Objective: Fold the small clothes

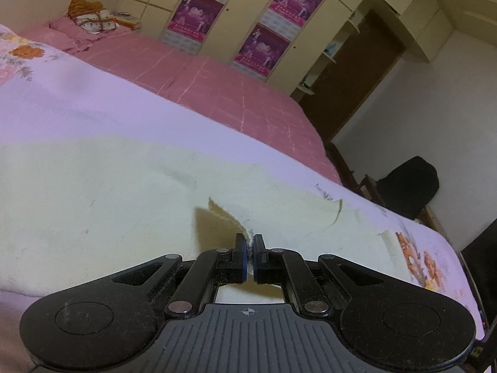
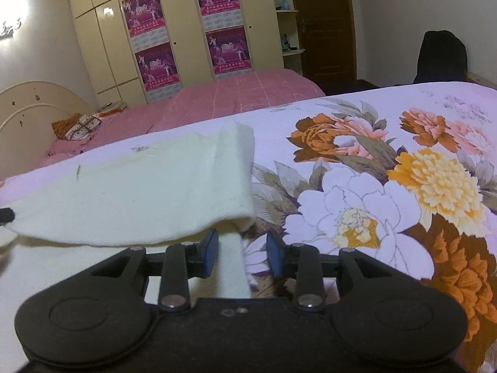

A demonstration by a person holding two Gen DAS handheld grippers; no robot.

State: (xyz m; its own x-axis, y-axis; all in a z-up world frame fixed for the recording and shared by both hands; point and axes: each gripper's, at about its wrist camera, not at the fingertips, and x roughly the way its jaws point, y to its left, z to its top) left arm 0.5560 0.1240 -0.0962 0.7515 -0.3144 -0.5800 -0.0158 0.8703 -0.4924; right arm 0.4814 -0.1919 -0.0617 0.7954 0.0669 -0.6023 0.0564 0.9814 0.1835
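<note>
Your left claw (image 1: 250, 253) is pressed together on a raised edge of the pale cream, fleecy small garment (image 1: 108, 192), with a sliver of cloth showing between the blue pads. Your right claw (image 2: 242, 253) stands spread: a strip of the same cream cloth lies between its blue pads (image 2: 211, 248), but neither pad presses on it, so nothing is held there.

Outward from the claws, the garment lies on the bed, on the lilac bedsheet printed with large orange, yellow and white flowers (image 2: 388, 171). In the right wrist view one part is already doubled over, its free edge lifted just ahead of the left pad. Beyond lie a pink checked bedspread (image 1: 217, 84) and a cream wardrobe hung with purple posters (image 2: 174, 37).

You seem to be mid-fold, with one side gripped and the other free. Next you likely need the right claw to nip its edge, then carry both edges across together, level, so the layer lands flat.
</note>
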